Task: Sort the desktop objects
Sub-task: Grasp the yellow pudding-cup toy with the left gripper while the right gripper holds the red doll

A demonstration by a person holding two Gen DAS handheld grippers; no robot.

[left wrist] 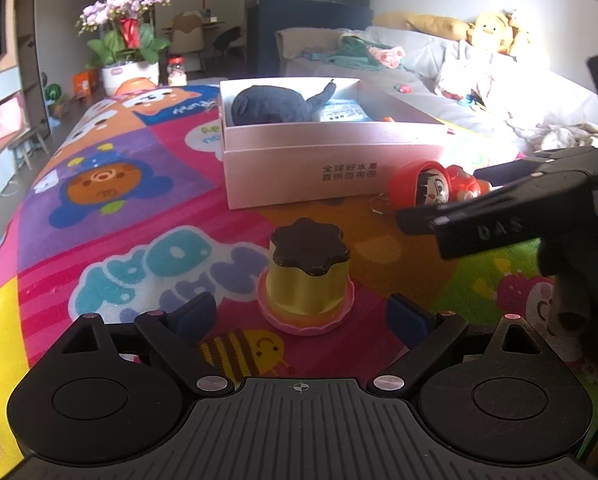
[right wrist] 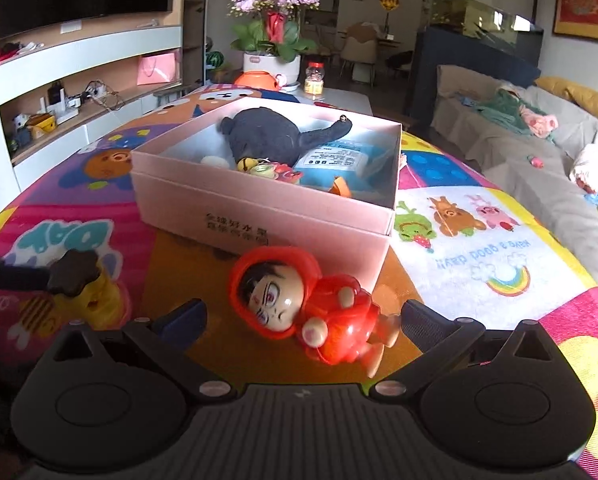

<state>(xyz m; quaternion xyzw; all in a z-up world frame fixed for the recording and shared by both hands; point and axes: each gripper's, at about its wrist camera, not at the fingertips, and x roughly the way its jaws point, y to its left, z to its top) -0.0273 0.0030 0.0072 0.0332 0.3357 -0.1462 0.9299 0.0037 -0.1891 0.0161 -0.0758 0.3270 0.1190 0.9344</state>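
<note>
A yellow pudding toy [left wrist: 309, 276] with a dark brown top and pink base stands on the colourful mat, just ahead of my open left gripper [left wrist: 301, 314]; it also shows in the right wrist view [right wrist: 81, 288]. A red-hooded doll figure [right wrist: 315, 312] lies on its side between the fingers of my open right gripper [right wrist: 301, 320], untouched; it also shows in the left wrist view [left wrist: 435, 186], with the right gripper's fingers [left wrist: 479, 216] beside it. The pink box [right wrist: 259, 216] behind holds a dark plush toy [right wrist: 275, 132], a blue packet [right wrist: 339, 160] and small items.
The cartoon mat [left wrist: 139, 216] covers the table. A potted orchid [right wrist: 273, 40] and a jar [right wrist: 314, 78] stand at the far end. A sofa [right wrist: 539, 152] with clothes runs along the right. Shelves [right wrist: 79, 80] lie to the left.
</note>
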